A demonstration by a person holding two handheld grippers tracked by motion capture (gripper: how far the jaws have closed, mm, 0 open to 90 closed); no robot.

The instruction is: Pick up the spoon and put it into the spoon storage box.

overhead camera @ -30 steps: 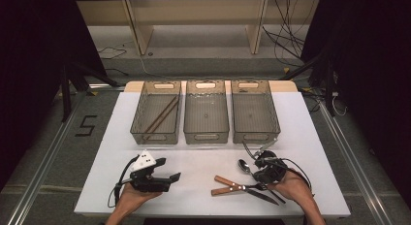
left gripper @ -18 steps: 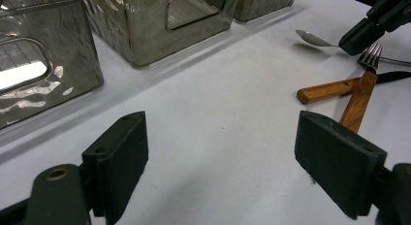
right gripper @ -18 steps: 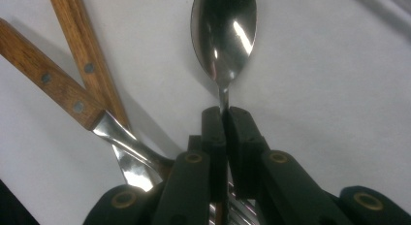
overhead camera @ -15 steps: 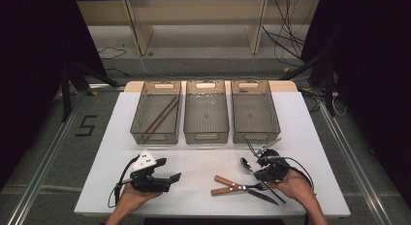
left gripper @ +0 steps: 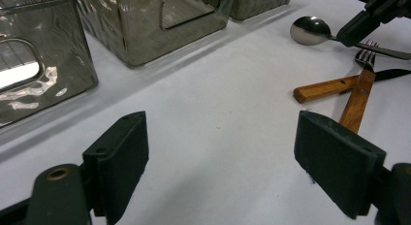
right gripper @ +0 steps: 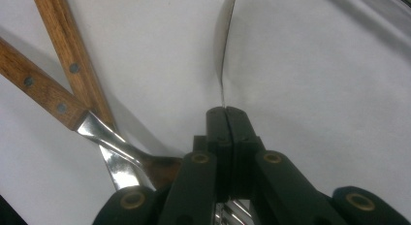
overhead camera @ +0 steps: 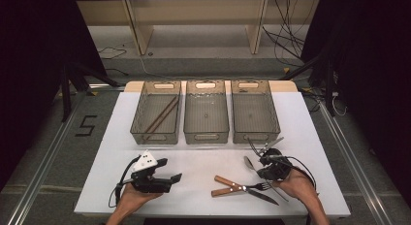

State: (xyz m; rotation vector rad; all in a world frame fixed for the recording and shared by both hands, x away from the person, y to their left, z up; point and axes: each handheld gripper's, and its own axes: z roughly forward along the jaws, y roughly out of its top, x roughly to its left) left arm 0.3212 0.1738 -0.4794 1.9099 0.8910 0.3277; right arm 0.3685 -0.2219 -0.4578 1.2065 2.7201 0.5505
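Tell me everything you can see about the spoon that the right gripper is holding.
The spoon is plain shiny metal, with an oval bowl and a thin handle. In the right gripper view its handle runs edge-on into the right gripper, whose jaws are shut on it. Its bowl is at the white table; whether it touches the surface I cannot tell. It is in front of the right-hand bin, just beyond the crossed wooden-handled fork and knife, apart from them.
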